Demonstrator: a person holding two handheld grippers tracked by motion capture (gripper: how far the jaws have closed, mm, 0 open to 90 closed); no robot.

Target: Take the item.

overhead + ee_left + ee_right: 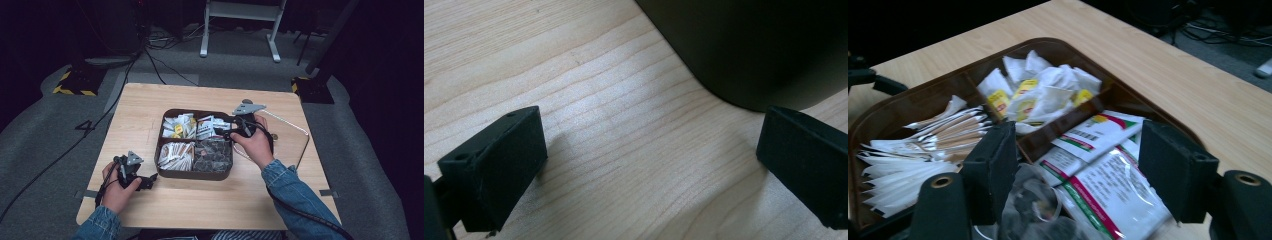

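A brown tray [195, 175] with four compartments stands mid-table. My right gripper [226, 131] hovers over its back right compartment, jaws open. In the right gripper view the gripper [1078, 147] frames white packets with red and green stripes [1108, 172], and neither pad touches them. The back left compartment holds tea bags with yellow tags [1035, 95], and paper sticks [918, 155] fill the front left one. My left gripper [149, 180] rests on the table by the tray's front left corner. It [649, 145] stands open over bare wood, with the tray's dark wall [764, 50] just ahead.
Shiny dark packets [214, 156] lie in the tray's front right compartment. A flat clear sheet with a pale rounded edge [306, 134] lies on the table right of the tray, beside my right hand. Bare wood lies in front of and left of the tray.
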